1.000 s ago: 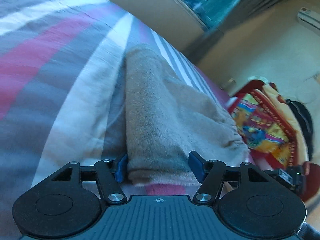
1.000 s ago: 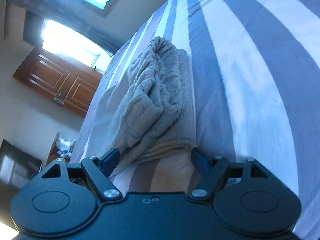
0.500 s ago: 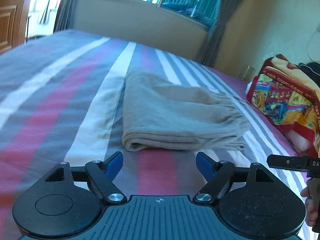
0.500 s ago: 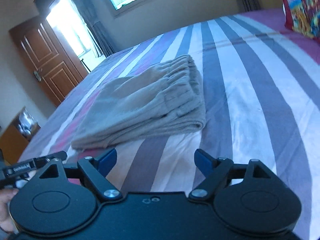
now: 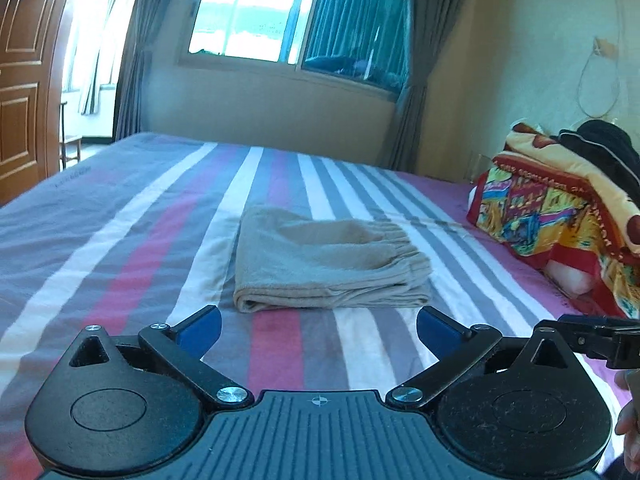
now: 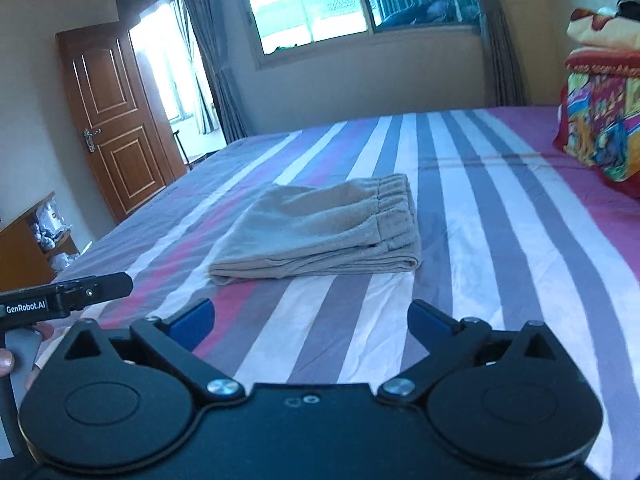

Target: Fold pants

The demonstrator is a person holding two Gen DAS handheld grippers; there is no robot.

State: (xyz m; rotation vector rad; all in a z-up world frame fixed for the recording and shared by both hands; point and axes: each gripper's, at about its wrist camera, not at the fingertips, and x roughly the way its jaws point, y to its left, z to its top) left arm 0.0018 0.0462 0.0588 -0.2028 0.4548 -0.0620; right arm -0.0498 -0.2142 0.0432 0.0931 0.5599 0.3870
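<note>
both grippers, left gripper [image 5: 318, 330] and right gripper [image 6: 311, 322], backed off the folded pants [image 5: 328, 260], jaws opening and empty, so i would keep them clear of it.

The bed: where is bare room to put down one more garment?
Bare sheet lies left of the folded pants, toward the door, and in front of them. The right side is crowded by a blanket pile.

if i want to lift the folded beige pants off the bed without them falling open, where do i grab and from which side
Probably the folded edge facing the cameras. The folded beige pants lie flat on the striped bedsheet, layers stacked, with a rounded fold at the near left corner and the elastic waistband at the right. Come in low from the near side, one gripper toward each end, pinching all layers.
</note>
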